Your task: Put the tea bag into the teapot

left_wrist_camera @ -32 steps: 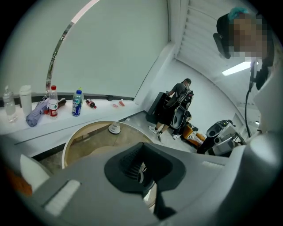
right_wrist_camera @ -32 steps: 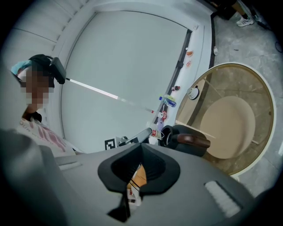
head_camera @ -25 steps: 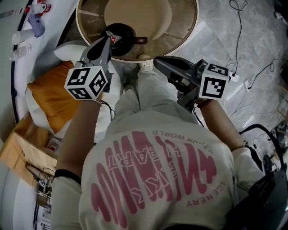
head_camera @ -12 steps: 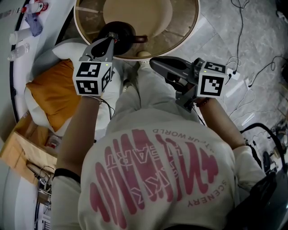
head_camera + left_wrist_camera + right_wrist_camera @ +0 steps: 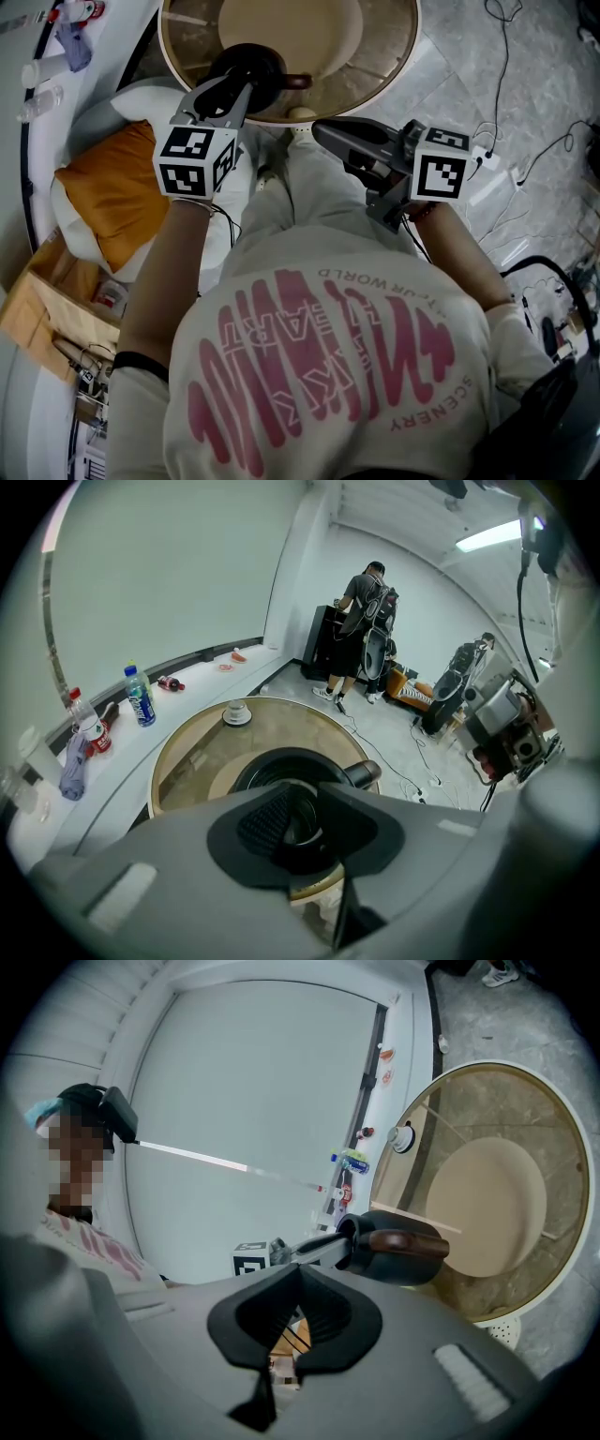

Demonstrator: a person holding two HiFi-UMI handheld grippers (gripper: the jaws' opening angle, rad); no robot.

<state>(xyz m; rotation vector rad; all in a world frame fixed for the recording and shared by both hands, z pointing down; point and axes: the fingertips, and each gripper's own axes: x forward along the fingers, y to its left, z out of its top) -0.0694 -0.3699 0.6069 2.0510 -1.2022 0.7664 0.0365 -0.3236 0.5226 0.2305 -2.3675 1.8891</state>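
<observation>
Left gripper (image 5: 232, 86) now hangs with jaws spread over the mouth of the teapot (image 5: 272, 761), and the tea bag it pinched a second ago shows nowhere, so presumably dropped inside; right gripper (image 5: 323, 133) idles nearby, jaws pressed together, empty.

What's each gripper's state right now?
Left gripper: open, empty, above the teapot.
Right gripper: shut, holding nothing.
</observation>
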